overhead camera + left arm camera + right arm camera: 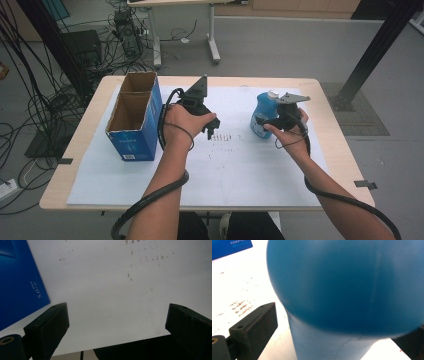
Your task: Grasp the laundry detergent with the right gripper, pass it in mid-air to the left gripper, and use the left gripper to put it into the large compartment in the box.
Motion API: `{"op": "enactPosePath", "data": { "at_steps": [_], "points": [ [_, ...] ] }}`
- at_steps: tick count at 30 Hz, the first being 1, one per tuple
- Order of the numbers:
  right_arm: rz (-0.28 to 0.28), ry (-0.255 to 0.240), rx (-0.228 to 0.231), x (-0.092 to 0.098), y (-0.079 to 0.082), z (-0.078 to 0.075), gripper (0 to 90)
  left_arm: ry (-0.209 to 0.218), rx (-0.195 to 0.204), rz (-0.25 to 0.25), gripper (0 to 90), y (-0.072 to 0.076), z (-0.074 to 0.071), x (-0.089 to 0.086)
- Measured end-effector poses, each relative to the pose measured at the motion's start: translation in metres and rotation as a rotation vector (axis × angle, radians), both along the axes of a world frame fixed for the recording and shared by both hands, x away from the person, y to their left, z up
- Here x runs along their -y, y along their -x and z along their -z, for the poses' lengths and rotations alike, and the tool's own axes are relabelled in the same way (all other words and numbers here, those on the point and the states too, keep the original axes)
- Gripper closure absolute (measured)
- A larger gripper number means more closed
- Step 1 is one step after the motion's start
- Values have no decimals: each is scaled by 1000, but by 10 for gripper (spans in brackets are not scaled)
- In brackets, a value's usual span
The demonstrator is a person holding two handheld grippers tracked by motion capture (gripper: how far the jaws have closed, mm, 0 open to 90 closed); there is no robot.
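1. Blue bottle (pixel 263 114) is seen upright on the white sheet (pixel 240 170) at the tabletop's right – between the right gripper's (pixel 272 121) spread fingers (pixel 254 330); contact cannot be told.
2. Left gripper (pixel 211 131) is held over bare sheet – fingers (pixel 48 326) wide apart, nothing between.
3. Blue cardboard box (pixel 134 122) is seen at left, open-topped.

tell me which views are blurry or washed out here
Right gripper view: the blue bottle sits so close that it is soft and out of focus. Left gripper view: the white sheet is bright, nearly washed out, while the blue box and its print stay readable. High view: even light, mostly sharp, mild softness overall.
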State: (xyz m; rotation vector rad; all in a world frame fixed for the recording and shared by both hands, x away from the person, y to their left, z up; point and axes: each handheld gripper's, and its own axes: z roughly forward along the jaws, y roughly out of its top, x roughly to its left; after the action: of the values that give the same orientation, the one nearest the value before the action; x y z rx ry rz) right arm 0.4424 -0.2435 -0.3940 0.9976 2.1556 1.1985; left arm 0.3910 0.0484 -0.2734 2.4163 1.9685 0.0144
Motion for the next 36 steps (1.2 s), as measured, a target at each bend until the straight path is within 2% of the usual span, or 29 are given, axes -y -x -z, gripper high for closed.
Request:
{"op": "enactPosePath", "data": {
  "at_steps": [18,30,36],
  "points": [
    [-1,0,14,-4,1,-1,26,3,5,1,56,1,-1,-2],
    [20,-28,12,-2,0,1,173,-5,5,0,56,1,0,-3],
    [30,-21,8,-1,-1,3,221,-7,6,3,56,1,0,-1]
  ]
}}
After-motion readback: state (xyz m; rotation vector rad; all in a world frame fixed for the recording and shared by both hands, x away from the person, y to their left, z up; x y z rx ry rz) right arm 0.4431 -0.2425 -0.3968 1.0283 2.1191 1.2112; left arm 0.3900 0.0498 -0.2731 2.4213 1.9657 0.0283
